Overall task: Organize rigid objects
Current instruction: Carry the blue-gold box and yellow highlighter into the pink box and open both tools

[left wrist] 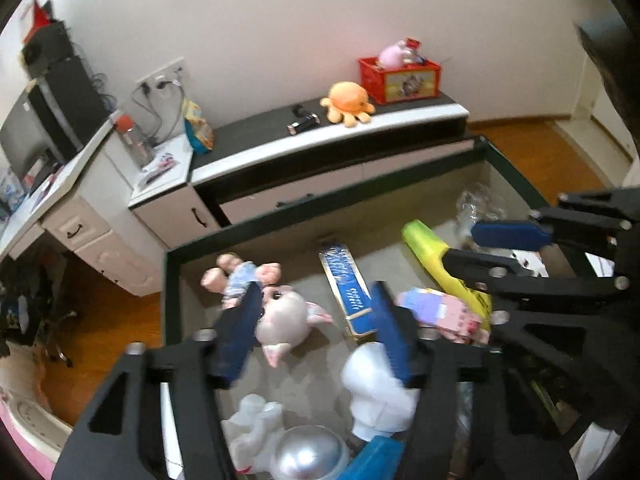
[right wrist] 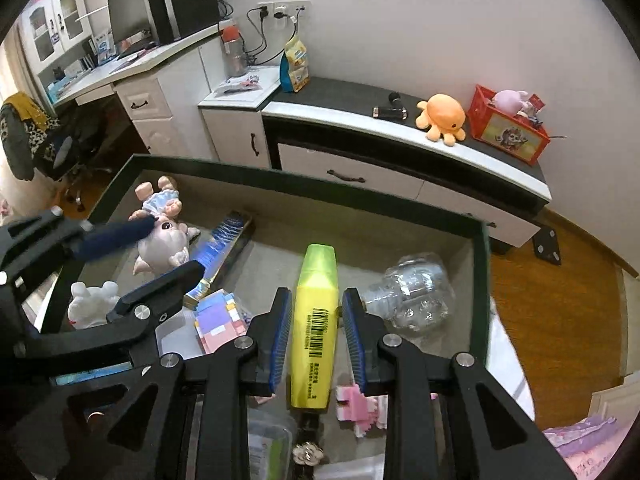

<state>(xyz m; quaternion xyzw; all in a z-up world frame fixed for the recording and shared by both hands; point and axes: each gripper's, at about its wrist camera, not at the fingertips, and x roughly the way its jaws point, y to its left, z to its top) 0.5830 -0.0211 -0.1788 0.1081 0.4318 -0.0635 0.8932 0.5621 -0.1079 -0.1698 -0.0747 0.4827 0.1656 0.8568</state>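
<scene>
Barcode on yellow highlighter [right wrist: 314, 320] clamped in right hand-held gripper [right wrist: 316, 336], right view only; left hand-held gripper [left wrist: 316, 332] apart

1. Highlighter [right wrist: 314, 328]: fluorescent yellow body, lime-green cap, black barcode.
2. Gripper pads [right wrist: 282, 332]: blue, ridged; frames black.
3. Bin rim [right wrist: 320, 190]: dark green; inner lining beige.
4. Doll [left wrist: 280, 316], far left in bin: pale pink head, light blue dress.
5. Long box [left wrist: 346, 288]: blue with gold edging.
6. Block figure [right wrist: 220, 320]: pixelled lilac, pink and white.
7. Plush octopus [right wrist: 444, 118]: orange.
8. Crate [right wrist: 506, 130], far right on cabinet: red, yellow picture panel.
9. Floor [right wrist: 560, 312]: reddish-brown wood.
</scene>
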